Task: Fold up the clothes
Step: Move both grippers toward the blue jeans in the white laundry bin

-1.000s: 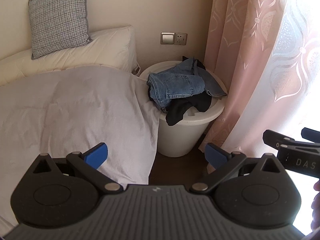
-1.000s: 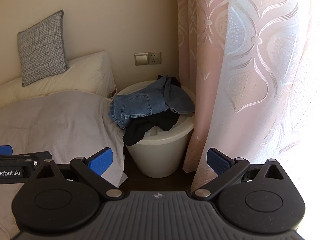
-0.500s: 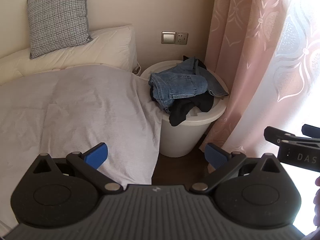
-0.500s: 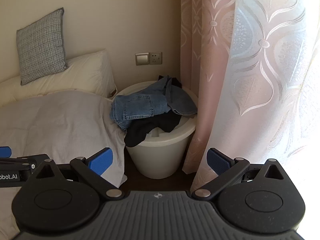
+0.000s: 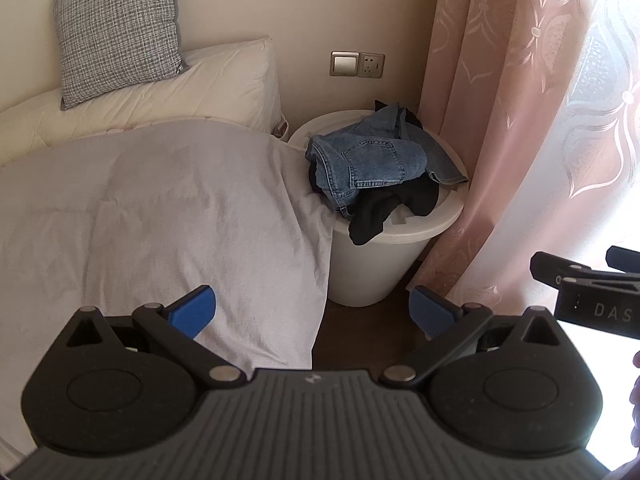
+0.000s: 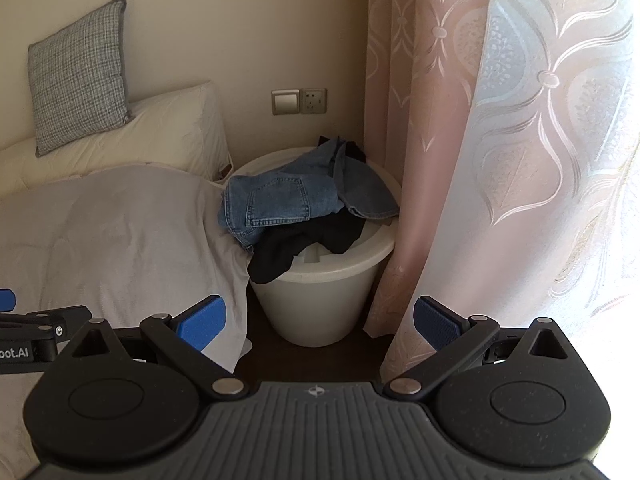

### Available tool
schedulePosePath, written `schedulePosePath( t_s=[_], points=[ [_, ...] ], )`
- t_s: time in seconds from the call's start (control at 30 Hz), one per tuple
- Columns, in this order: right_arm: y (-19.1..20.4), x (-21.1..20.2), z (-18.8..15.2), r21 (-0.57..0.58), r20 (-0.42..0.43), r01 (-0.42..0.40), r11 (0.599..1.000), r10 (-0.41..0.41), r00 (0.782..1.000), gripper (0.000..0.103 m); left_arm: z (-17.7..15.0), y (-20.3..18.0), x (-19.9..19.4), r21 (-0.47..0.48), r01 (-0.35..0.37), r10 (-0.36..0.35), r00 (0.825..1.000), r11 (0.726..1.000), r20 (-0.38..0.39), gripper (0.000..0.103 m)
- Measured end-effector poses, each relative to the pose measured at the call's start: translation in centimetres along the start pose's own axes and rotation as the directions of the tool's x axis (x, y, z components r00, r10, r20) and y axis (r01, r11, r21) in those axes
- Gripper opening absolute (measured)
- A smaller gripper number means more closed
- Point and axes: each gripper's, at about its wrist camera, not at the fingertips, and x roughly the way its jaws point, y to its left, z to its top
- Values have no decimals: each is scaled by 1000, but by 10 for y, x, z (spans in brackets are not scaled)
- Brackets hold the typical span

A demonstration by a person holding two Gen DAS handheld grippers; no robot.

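Two garments lie heaped on a white bin (image 5: 372,268): the blue jeans (image 5: 368,164) on top and a black garment (image 5: 384,208) under them, with one black end hanging over the near rim. This heap is ahead of both pairs of fingers and well apart from them, a little to the right of the middle for the left gripper (image 5: 312,312) and about in the middle for the right gripper (image 6: 318,320). Both grippers have their blue fingers spread wide and hold nothing.

By my judgement the folding is not started yet; the first garment must still be lifted out.

Left of the fingers is the bed with a pale duvet (image 5: 160,208), whose edge falls against the bin and touches the jeans. Farther behind it are a white pillow (image 5: 152,92) and a grey checked cushion (image 5: 116,28). Right of the fingers hangs a pink curtain (image 6: 500,120), which touches the far right side of the bin.

Some risks follow from this. The jeans and the black garment are tangled, so a pull on the denim could drag the black one out and drop it on the floor. A grasp near the left rim could also catch the duvet edge. The bin looks light and may tip if the pull goes sideways.
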Motion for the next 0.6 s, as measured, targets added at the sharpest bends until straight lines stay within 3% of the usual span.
schedulePosePath(
  t_s=[0.6],
  points=[
    [-3, 47, 26, -21, -41, -28, 999, 27, 999, 103, 31, -6, 37, -15, -25, 24, 999, 1000, -31, 102]
  ],
)
